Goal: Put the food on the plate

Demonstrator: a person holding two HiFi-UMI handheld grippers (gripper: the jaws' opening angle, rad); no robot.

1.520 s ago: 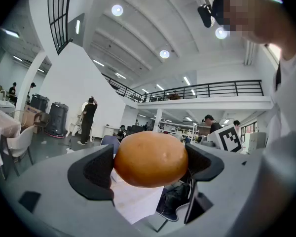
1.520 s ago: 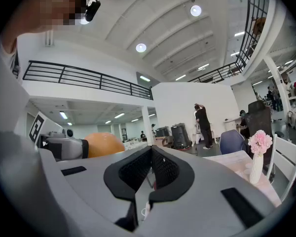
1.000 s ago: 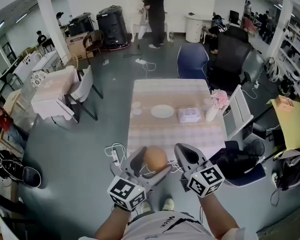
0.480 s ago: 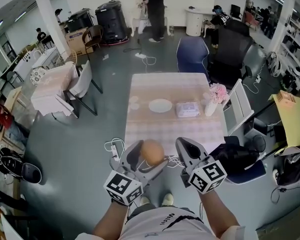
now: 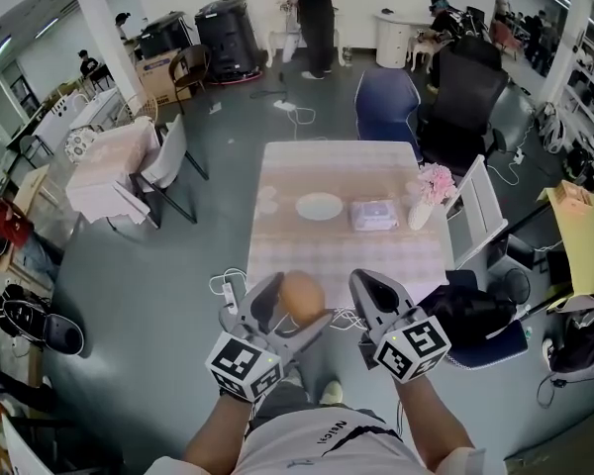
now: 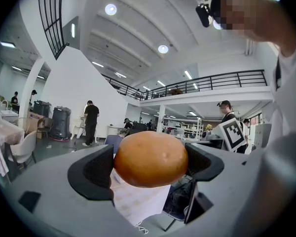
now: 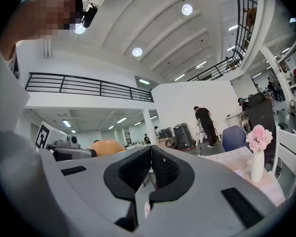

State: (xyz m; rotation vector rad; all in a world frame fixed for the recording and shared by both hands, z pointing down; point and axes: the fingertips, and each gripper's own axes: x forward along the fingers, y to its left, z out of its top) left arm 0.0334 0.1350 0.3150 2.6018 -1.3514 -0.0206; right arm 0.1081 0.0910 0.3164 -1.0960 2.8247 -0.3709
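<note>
Two grippers sit low in the head view, around 6 o'clock, at the near edge of the checked table (image 5: 307, 255). The left gripper (image 5: 293, 311) pinches a round brown bun (image 5: 302, 296) in the air, and the right gripper (image 5: 374, 297), at its 3 o'clock, has its jaws pressed together on nothing. The white plate (image 5: 320, 206) lies on the table towards 12 o'clock from the bun, well apart from it, with only bare cloth between them. A tissue pack (image 5: 376, 215) lies just beside the plate at its 3 o'clock, and a vase of pink flowers (image 5: 431, 191) stands further that way, near the table's edge. A blue chair (image 5: 384, 107) stands at the table's far end and a white chair (image 5: 478, 216) along its 3 o'clock side. White cables (image 5: 228, 293) trail on the floor at 9 o'clock from the left gripper, and a black bag (image 5: 470, 320) lies at 3 o'clock from the right one. In the left gripper view the bun (image 6: 150, 158) fills the gap with both pads touching it, the table's corner (image 6: 138, 201) shows below at 6 o'clock, and a person in black (image 6: 91, 122) stands far off at 9 o'clock. In the right gripper view the right gripper (image 7: 150, 169) shows its pads meeting with nothing held, the bun (image 7: 107, 147) peeks in at 9 o'clock and the vase (image 7: 258, 154) stands at 3 o'clock
</note>
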